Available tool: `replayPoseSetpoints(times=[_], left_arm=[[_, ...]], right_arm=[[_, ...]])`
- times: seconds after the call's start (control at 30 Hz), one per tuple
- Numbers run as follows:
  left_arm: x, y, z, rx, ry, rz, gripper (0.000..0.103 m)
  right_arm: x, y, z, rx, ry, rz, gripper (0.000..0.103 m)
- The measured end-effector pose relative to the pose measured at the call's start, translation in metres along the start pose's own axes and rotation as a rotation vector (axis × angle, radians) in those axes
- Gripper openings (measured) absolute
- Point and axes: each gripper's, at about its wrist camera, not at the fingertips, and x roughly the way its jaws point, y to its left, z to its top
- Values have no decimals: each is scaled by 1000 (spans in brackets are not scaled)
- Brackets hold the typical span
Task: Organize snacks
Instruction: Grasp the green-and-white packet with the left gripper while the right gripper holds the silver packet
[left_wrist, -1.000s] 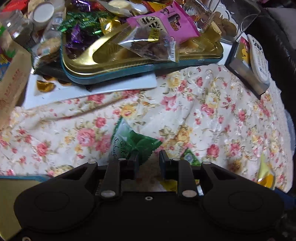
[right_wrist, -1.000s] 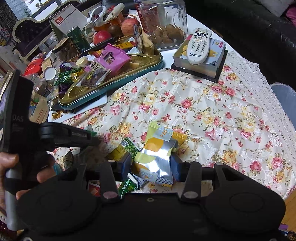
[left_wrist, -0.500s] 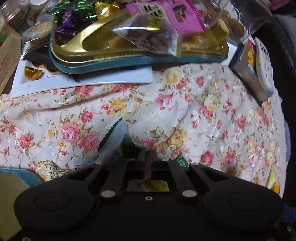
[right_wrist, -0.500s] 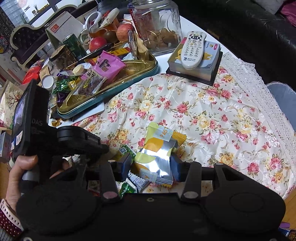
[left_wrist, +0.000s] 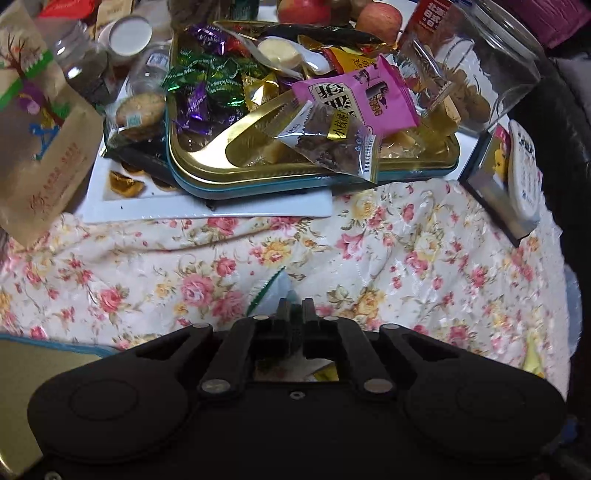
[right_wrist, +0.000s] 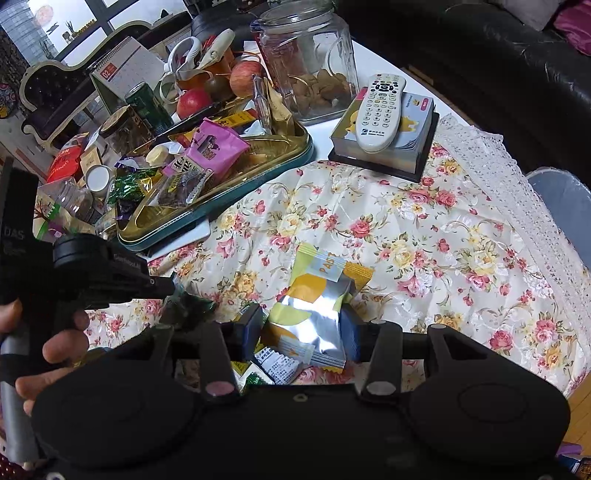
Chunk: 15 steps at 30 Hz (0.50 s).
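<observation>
Left gripper pinches green packet, right gripper straddles yellow packet

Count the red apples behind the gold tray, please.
2. One apple sits beside the green can; the other apple is left of the glass jar. More may be hidden behind clutter.

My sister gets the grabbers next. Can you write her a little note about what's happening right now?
Left gripper: shut on the green packet, above the floral cloth.
Right gripper: open, its fingers either side of the yellow-and-silver packet, which lies on the cloth.
Gold tin: already piled with sweets.
Left to do: put away the green packet, then the loose packets on the cloth.
</observation>
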Motion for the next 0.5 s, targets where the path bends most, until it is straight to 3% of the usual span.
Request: replayPoseSetpoints(times=[0.13,0.4,0.5], left_arm=[[13,5,-2,15,43,-8,16],[2,12,5,-36,-12,9,19],[3,15,3,-53,-18,41,34]], right_arm=[[1,0,-3,-5,9,0,47],[2,-4,1,11,12,-1,47],[1,-4,2,12,6,1,47]])
